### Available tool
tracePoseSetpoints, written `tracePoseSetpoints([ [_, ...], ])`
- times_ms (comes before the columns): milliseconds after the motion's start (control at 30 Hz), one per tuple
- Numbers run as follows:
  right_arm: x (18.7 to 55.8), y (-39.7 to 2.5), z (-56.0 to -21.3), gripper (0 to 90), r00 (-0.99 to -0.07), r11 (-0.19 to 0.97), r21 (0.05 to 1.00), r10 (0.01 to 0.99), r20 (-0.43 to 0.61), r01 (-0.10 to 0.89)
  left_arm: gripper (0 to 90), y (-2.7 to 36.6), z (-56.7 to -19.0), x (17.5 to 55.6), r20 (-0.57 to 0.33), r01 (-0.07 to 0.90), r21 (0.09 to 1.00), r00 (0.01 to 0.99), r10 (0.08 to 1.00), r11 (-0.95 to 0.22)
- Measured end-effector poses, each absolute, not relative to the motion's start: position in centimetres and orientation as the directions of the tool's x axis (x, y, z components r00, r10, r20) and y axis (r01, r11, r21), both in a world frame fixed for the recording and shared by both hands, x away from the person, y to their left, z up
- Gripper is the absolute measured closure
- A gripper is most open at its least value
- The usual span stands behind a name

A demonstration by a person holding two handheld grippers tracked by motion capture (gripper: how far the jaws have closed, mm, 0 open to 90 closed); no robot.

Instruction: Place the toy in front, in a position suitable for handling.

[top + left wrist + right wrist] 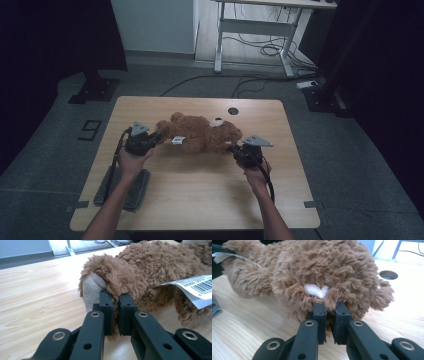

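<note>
As we see it: teddy bear lies stretched on the tabletop, spanning both grippers.
Left gripper: clenched on a foot.
Right gripper: clenched on head fur.

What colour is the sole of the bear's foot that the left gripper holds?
Pale beige-grey, on the sole of the brown teddy bear; the left gripper view shows it best.

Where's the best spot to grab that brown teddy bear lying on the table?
Probably by its ends. The teddy bear lies lengthwise on the table, so a leg faces the left gripper and the head end faces the right gripper. Come in low from each side and pinch the thin plush parts, as both grippers do now.
</note>
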State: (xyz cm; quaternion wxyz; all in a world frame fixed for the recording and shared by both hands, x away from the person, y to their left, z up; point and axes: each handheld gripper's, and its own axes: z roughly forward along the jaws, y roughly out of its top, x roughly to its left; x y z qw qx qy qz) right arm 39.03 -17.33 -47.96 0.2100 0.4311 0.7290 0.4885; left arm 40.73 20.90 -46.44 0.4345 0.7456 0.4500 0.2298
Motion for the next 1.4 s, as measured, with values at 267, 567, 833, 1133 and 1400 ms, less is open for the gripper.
tracePoseSetpoints([
  [267,38.6,-20.2,-49.2,82.7,-0.515,0.137,0.884,0.848,0.129,0.447,83.2,19.0,-46.4,38.0,-0.045,0.432,0.872,0.537,0.842,-0.230],
  [567,38.1,-21.9,-49.6,83.5,-0.497,0.113,0.891,0.857,0.137,0.440,83.6,17.7,-45.3,36.5,-0.012,0.391,0.885,0.563,0.827,-0.254],
  [833,38.8,-20.5,-48.4,83.9,-0.508,0.120,0.909,0.854,0.110,0.400,84.7,18.0,-43.0,37.0,0.007,0.360,0.899,0.558,0.830,-0.249],
  [1133,38.4,-20.7,-47.3,84.7,-0.492,0.084,0.934,0.864,0.105,0.348,85.1,17.2,-41.7,36.2,0.016,0.330,0.909,0.585,0.811,-0.256],
  [1400,36.6,-22.7,-47.3,85.0,-0.479,0.090,0.946,0.874,0.074,0.310,85.1,15.6,-42.0,34.8,0.002,0.309,0.917,0.628,0.778,-0.251],
])
